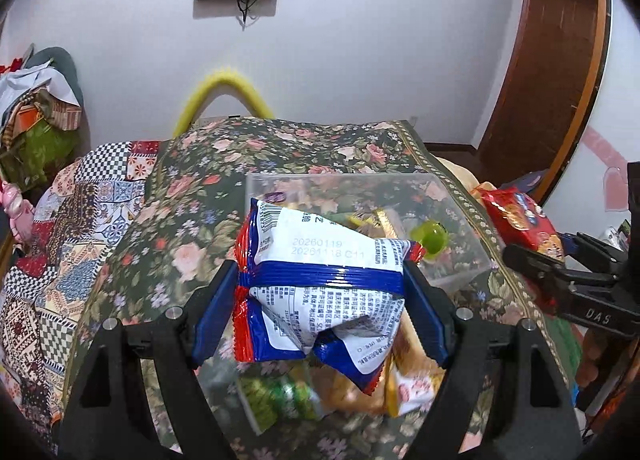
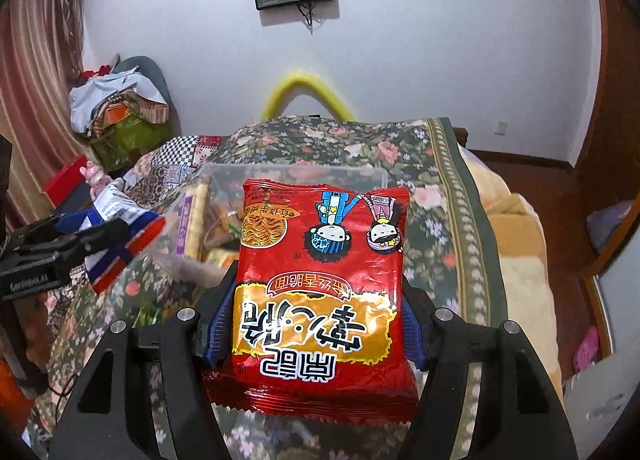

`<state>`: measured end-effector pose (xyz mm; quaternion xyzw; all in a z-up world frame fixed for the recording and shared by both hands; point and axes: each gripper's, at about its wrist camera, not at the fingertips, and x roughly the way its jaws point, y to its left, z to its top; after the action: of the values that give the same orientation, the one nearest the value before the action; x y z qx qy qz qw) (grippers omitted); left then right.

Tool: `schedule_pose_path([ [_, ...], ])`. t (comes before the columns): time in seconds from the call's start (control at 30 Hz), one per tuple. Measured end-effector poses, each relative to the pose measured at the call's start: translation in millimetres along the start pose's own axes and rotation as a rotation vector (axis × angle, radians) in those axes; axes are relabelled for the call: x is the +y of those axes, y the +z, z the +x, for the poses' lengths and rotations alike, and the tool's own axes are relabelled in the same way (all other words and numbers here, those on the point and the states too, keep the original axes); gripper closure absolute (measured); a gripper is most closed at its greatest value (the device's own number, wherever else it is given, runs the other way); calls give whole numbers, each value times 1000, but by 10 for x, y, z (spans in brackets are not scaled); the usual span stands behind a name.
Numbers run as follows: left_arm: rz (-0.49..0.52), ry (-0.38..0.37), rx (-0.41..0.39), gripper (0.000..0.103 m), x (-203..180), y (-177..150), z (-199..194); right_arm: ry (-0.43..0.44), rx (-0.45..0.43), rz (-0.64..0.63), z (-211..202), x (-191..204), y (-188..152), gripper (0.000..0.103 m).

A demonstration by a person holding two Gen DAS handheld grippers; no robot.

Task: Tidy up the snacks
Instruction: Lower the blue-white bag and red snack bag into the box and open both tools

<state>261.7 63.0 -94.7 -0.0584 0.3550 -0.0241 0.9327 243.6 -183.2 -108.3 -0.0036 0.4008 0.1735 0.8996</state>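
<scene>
Red foil, printed with two cartoon figures and large Chinese characters, covers the noodle snack packet (image 2: 320, 292) clamped in the right gripper (image 2: 316, 324) above a clear plastic box (image 1: 452, 196) of snacks on a floral cloth (image 1: 192, 212). The left gripper (image 1: 320, 300) pinches a crumpled blue-and-white packet (image 1: 320, 280) stamped "20260119" over that box.

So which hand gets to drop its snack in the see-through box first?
Probably the left. The left gripper holds its white-and-blue packet right over the clear box. The right gripper with the red noodle packet seems to sit nearer the box's front edge.
</scene>
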Motion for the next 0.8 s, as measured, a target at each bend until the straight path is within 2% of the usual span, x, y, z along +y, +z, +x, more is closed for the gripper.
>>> schedule_pose_path([
  [0.3,-29,-14,41,24,-117,132,470,11,46,24,421,-34,171,39],
  [0.53,-1,17,49,23,-180,222,727,7,89,-23,662,4,210,39],
  [0.67,-27,34,53,23,-159,204,849,8,104,-16,751,-31,219,39],
  [0.8,-3,62,41,22,-210,155,907,32,148,-6,845,-90,180,39],
])
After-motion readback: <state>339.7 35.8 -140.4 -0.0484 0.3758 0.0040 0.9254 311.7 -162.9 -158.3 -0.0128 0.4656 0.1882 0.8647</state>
